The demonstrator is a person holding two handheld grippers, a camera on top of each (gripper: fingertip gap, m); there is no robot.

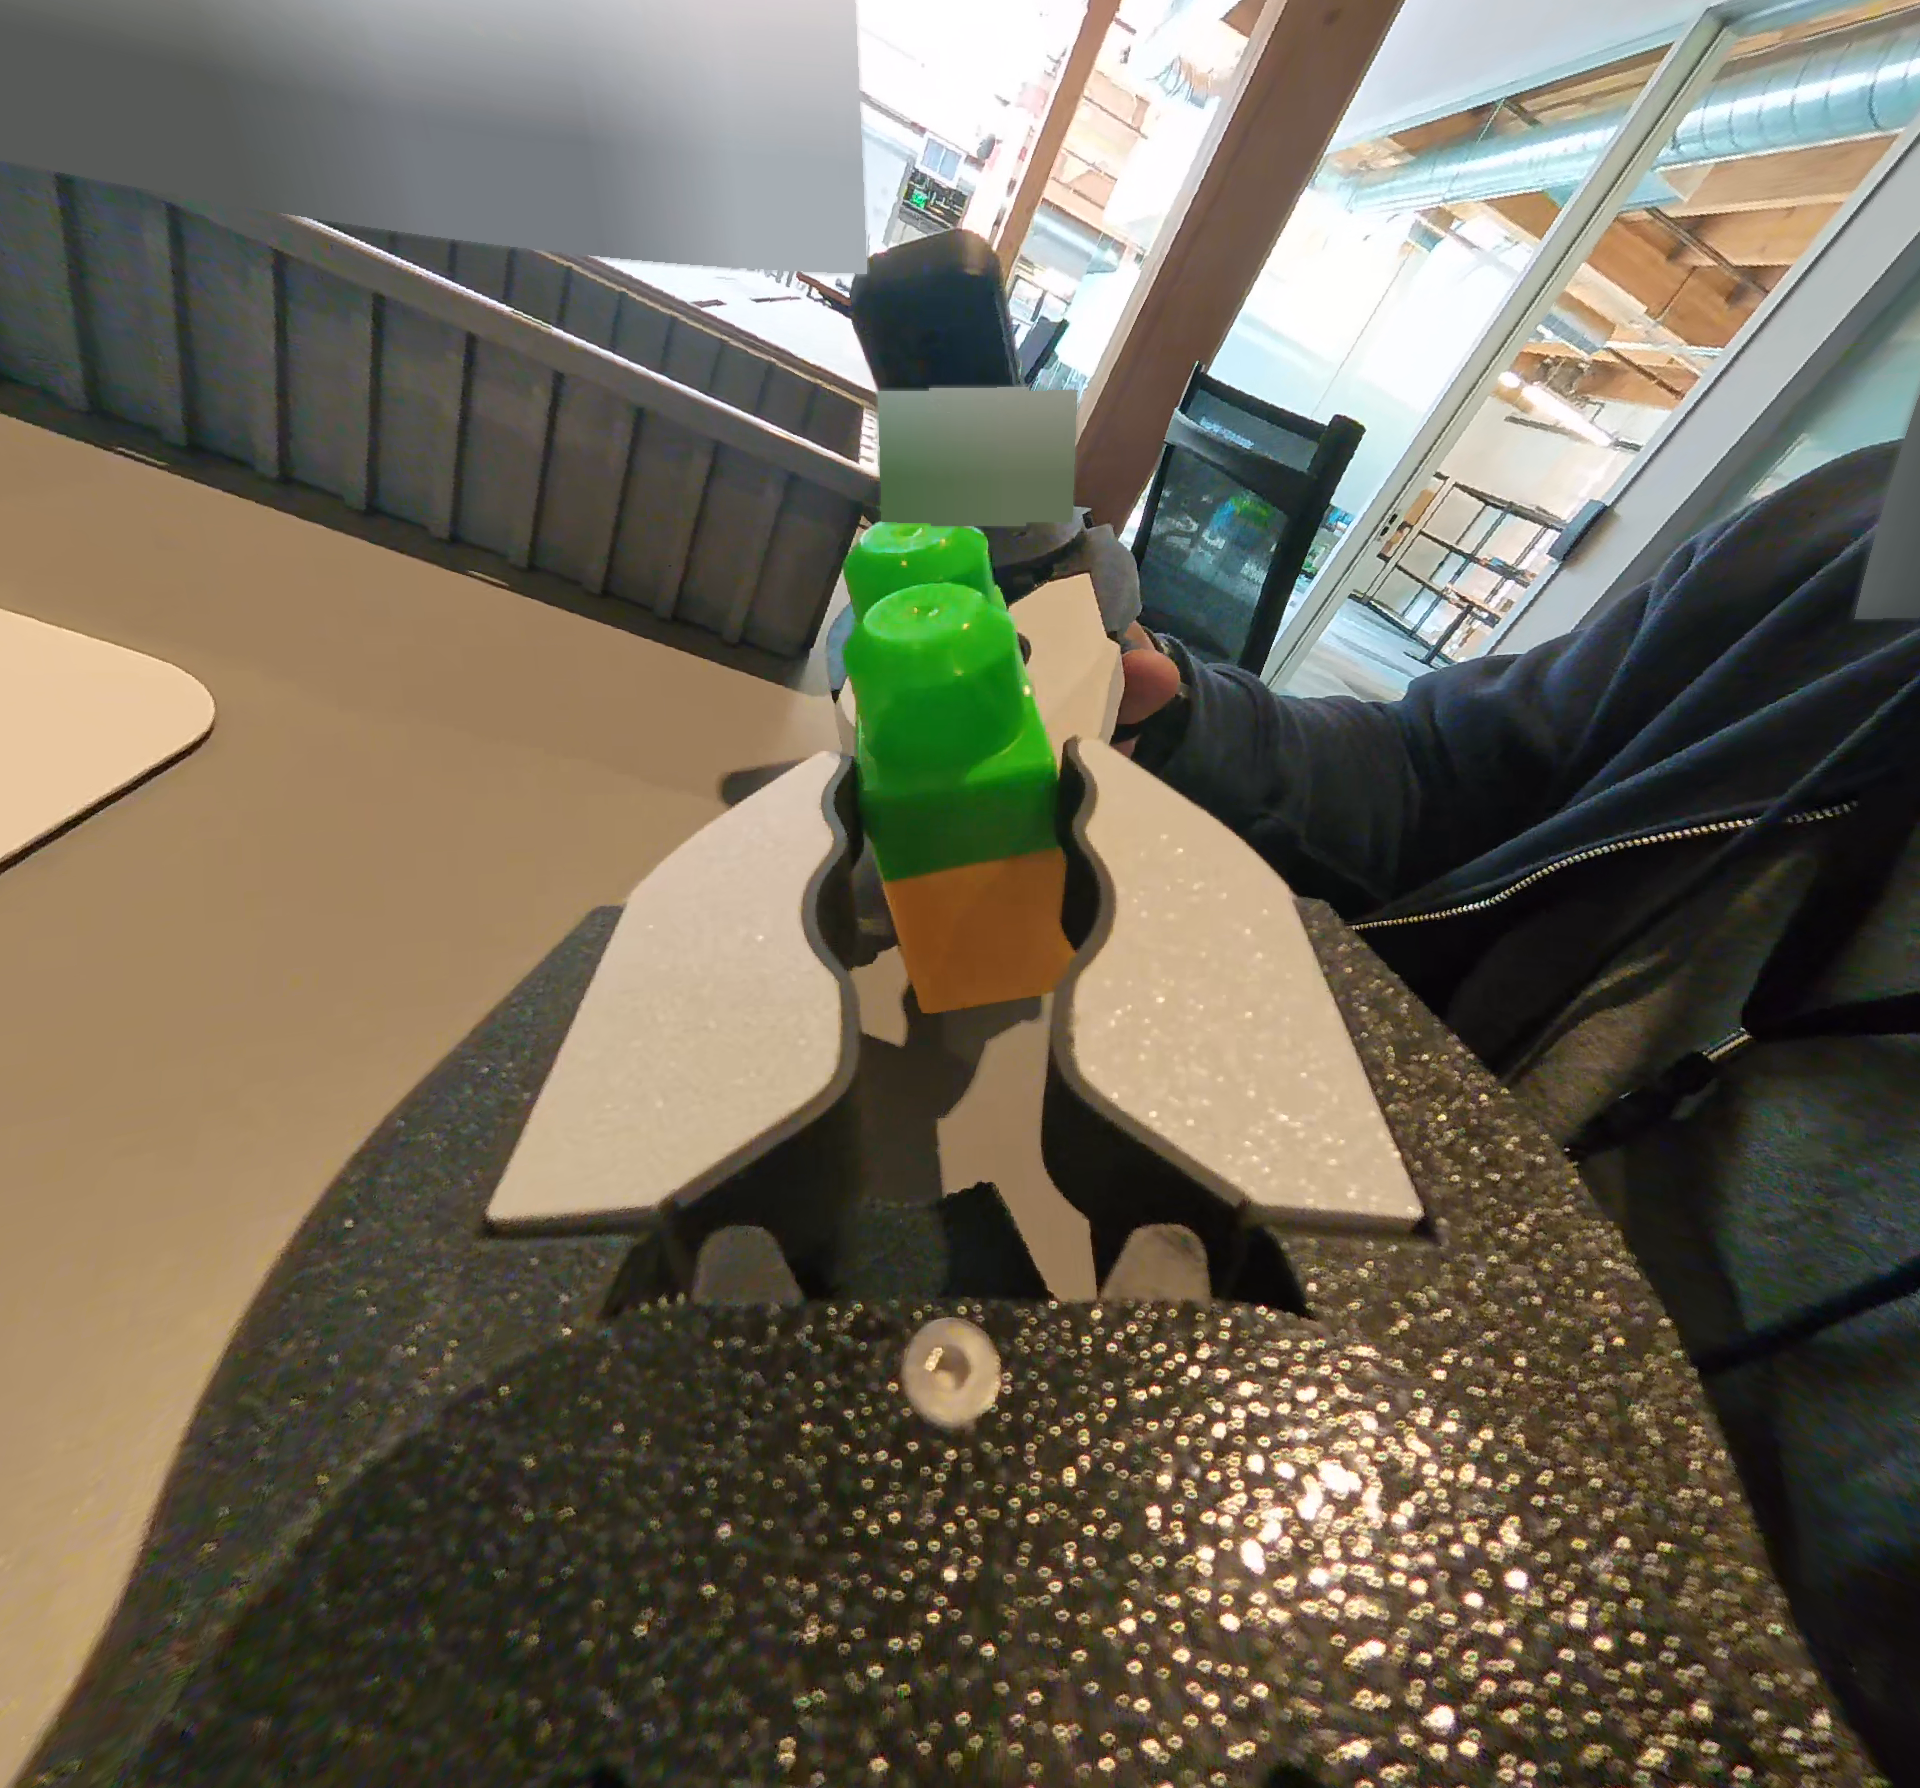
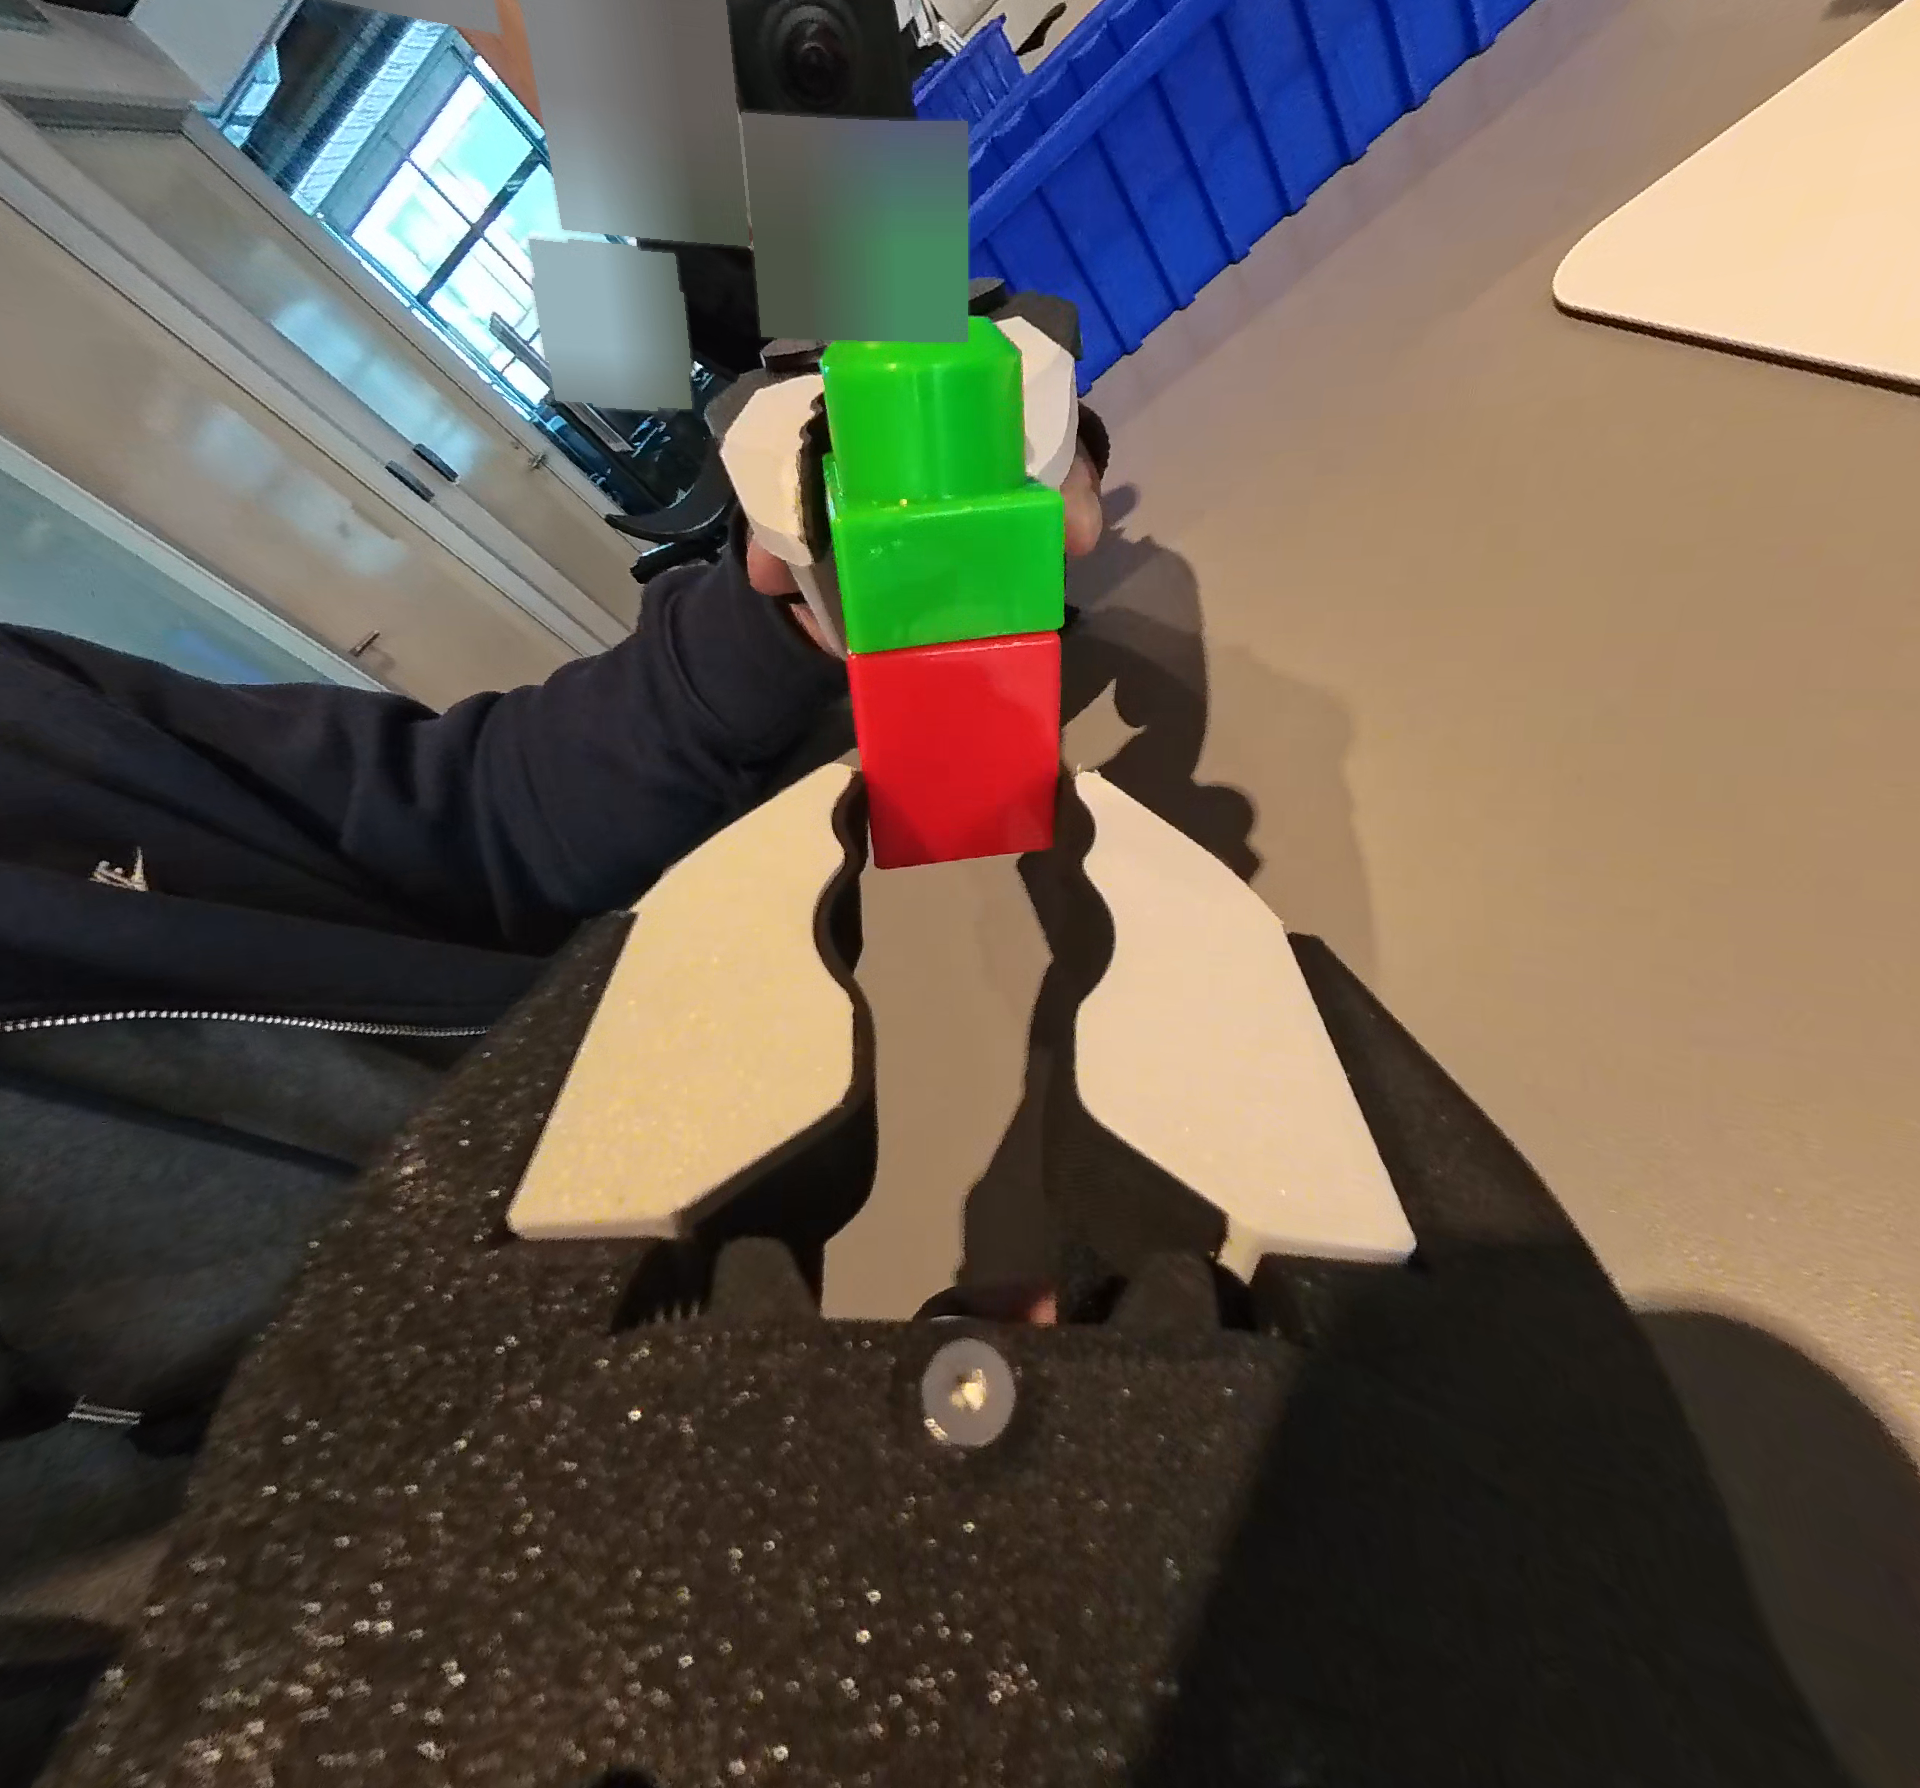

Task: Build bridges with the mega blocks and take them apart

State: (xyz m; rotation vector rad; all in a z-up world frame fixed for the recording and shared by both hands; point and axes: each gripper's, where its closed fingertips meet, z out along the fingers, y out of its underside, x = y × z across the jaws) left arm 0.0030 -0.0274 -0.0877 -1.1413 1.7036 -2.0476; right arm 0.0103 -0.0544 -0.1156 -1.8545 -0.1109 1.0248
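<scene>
Up off the grey table (image 2: 1455, 699), the two grippers face each other with a short run of mega blocks held between them: the left gripper (image 1: 956, 803) has its jaws closed on a green block (image 1: 951, 751) that sits against an orange block (image 1: 982, 928). Seen from the right wrist view, the right gripper (image 2: 961, 803) pinches a red block (image 2: 956, 751) at its fingertips, the green block joined to its far end. Whether orange and red belong to one piece is hard to tell, and a blue bin (image 2: 1299, 97) stands on the table behind.
</scene>
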